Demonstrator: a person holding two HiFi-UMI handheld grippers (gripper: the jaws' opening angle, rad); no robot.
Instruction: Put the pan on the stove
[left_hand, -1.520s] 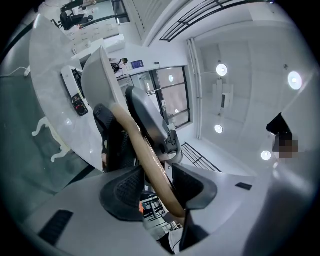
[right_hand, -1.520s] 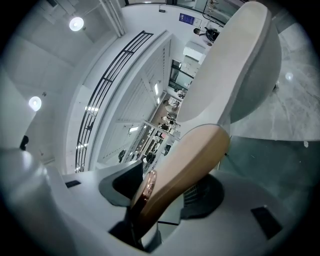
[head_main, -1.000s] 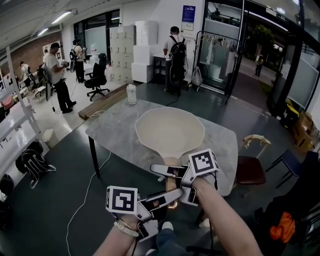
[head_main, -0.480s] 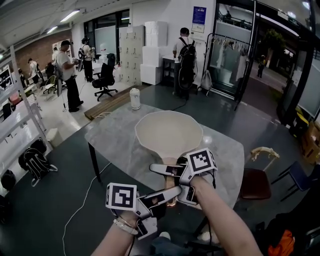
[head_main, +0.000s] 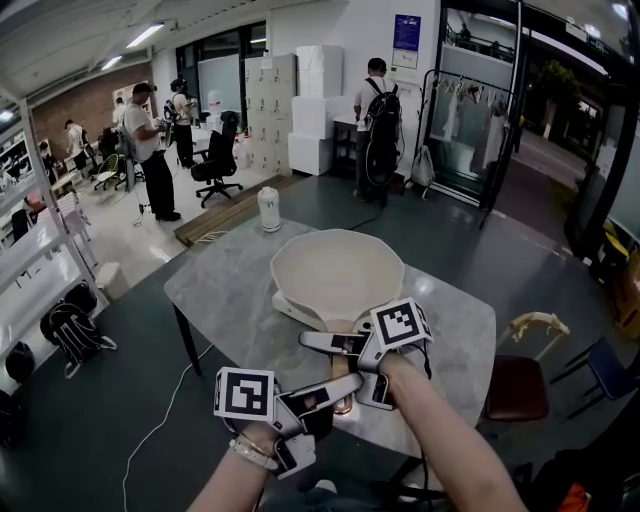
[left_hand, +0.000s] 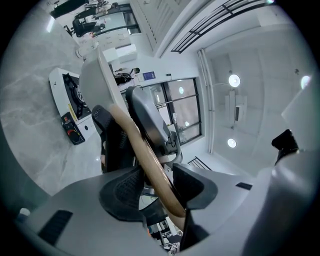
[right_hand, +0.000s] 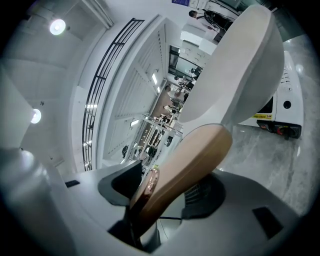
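Pan (head_main: 338, 275) held aloft: nearest, the left gripper (head_main: 345, 388) clamps its handle (head_main: 343, 403), and the right gripper (head_main: 335, 342) grips just beyond. Farther out, the bowl has been carried forward over the white stove (head_main: 288, 308) on the desk (head_main: 220, 290). Only lowering seems left.

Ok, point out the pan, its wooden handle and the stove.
pan (head_main: 338, 272): head view, inside of the pale bowl.
wooden handle (left_hand: 142, 150): left gripper view, middle of the tan shaft.
stove (left_hand: 75, 95): left gripper view, burner on its top face.
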